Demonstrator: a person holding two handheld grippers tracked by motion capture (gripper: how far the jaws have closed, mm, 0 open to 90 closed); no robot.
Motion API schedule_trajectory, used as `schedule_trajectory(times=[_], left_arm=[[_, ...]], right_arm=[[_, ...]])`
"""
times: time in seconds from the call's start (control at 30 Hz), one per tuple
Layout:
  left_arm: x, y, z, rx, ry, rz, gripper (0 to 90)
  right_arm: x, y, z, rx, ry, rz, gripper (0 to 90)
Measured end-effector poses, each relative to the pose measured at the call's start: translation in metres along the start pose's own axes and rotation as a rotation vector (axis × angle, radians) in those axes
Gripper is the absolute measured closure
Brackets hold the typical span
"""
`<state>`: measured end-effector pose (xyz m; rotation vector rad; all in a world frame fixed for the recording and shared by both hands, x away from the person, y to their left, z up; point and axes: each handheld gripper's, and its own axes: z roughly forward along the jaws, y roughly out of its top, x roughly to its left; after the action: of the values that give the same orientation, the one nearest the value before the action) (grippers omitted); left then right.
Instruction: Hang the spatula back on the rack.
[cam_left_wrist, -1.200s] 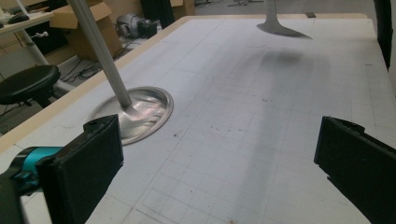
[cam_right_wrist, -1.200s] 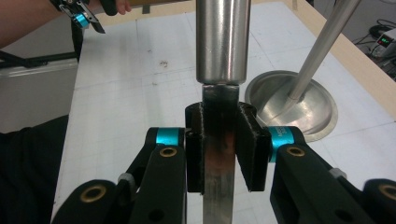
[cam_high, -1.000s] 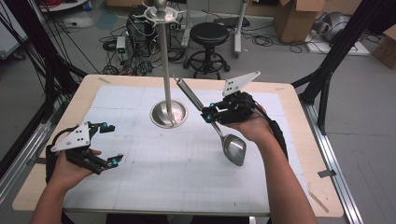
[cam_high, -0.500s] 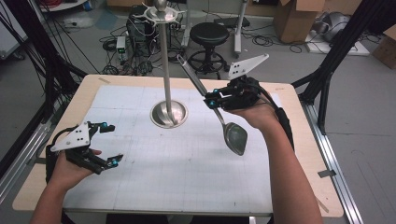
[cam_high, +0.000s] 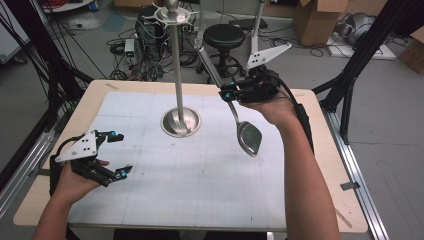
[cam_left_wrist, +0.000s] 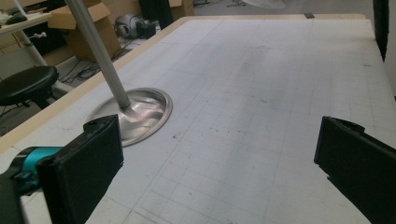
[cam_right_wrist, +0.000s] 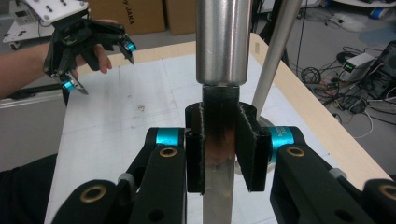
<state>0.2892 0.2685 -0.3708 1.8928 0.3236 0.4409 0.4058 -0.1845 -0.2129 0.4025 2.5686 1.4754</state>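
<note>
We see the ladle (cam_high: 248, 138) clamped by its flat handle between the pads of the right gripper (cam_high: 226, 93), bowl hanging clear above the table (cam_high: 320, 150) near its right edge, handle slanting up past the far edge. In the right gripper view the pads (cam_right_wrist: 248, 148) press on the handle (cam_right_wrist: 219, 140) from both sides. Against a second ago, the ladle has gone higher and toward the far edge, its bowl now off the mat. The stand (cam_high: 181, 121) sits at the middle of the far half, its pole upright. Our left gripper (cam_high: 119, 153) rests near the left edge, jaws spread wide with nothing between them, where it was before.
</note>
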Motion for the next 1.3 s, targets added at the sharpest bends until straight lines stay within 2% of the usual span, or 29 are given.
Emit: schedule_trajectory(times=[0.23,0.4,0.57,0.73,0.93,1.3], left_arm=[[0.001,0.000,-0.002,-0.008,0.003,-0.001,1.7],[0.001,0.000,-0.002,-0.006,0.001,-0.002,1.7],[0.001,0.000,-0.001,-0.002,-0.003,0.003,1.7],[0.000,0.000,-0.001,-0.003,-0.002,0.001,1.7],[0.000,0.000,-0.001,0.001,-0.005,0.004,1.7],[0.000,0.000,-0.001,0.001,-0.006,0.004,1.7]], right_arm=[[-0.012,0.011,0.001,0.003,-0.021,0.007,75.0],[-0.023,0.012,0.004,-0.032,-0.032,0.031,75.0],[-0.030,0.015,0.009,-0.017,-0.043,0.050,75.0],[-0.035,0.020,0.014,-0.013,-0.047,0.045,75.0],[-0.040,0.019,0.019,-0.005,-0.054,0.065,75.0],[-0.044,0.022,0.030,0.005,-0.036,0.069,75.0]])
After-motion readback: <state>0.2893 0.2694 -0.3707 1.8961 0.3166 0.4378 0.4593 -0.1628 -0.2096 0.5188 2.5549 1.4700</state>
